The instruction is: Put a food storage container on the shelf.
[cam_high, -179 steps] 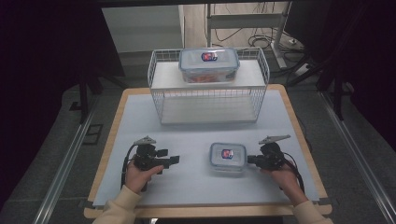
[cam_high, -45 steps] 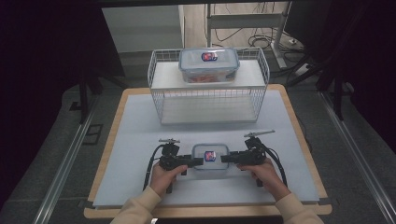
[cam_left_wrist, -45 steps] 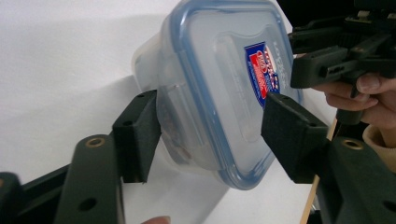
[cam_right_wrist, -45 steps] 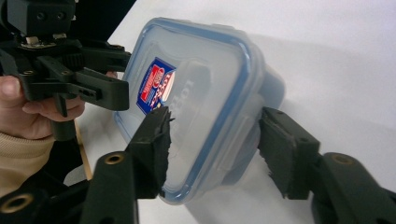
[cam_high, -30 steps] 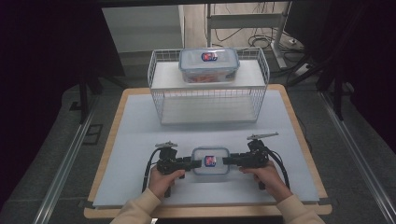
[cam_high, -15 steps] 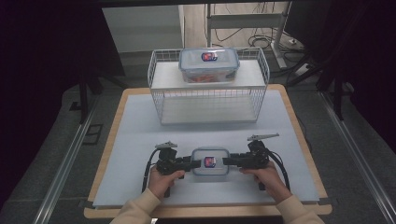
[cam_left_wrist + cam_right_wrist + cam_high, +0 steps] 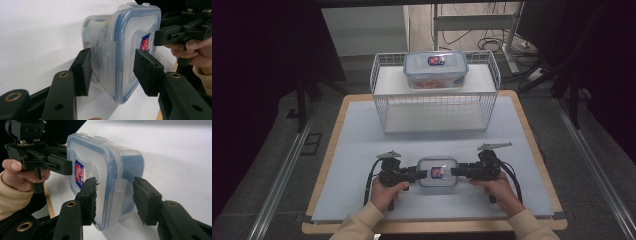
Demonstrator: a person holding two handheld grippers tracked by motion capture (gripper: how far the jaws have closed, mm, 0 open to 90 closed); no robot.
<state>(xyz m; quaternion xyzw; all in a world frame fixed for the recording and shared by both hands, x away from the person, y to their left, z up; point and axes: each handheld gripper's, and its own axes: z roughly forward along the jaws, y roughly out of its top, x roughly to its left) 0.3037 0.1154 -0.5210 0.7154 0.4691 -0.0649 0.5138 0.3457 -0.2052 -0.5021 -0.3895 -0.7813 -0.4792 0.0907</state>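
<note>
You have the small lidded container [image 7: 438, 172] low in the middle of the high view, sitting on the white mat [image 7: 362, 150], with a gripper on each short end. Your left gripper [image 7: 421, 174] comes in from the left of the frame and your right gripper [image 7: 455, 171] from the right, both lying level and pointing at each other.

In the left gripper view the jaws straddle the container's end clip [image 7: 106, 62]; one pad lies against the clip, the other stands just off the lid, so I read this as jaws set around the end and not clamped. The right gripper view shows the same on the far end: the jaws bracket the clip [image 7: 122, 191], with a visible gap on the outer side. Neither gripper is squeezing yet.

The step in hand looks like taking a two-sided hold on the container. A second, larger container [image 7: 435, 69] sits on the wire rack [image 7: 382, 107] at the top of the frame, so lifting this one there seems likely.

Next, close both sets of jaws evenly before lifting, and keep the box level.
</note>
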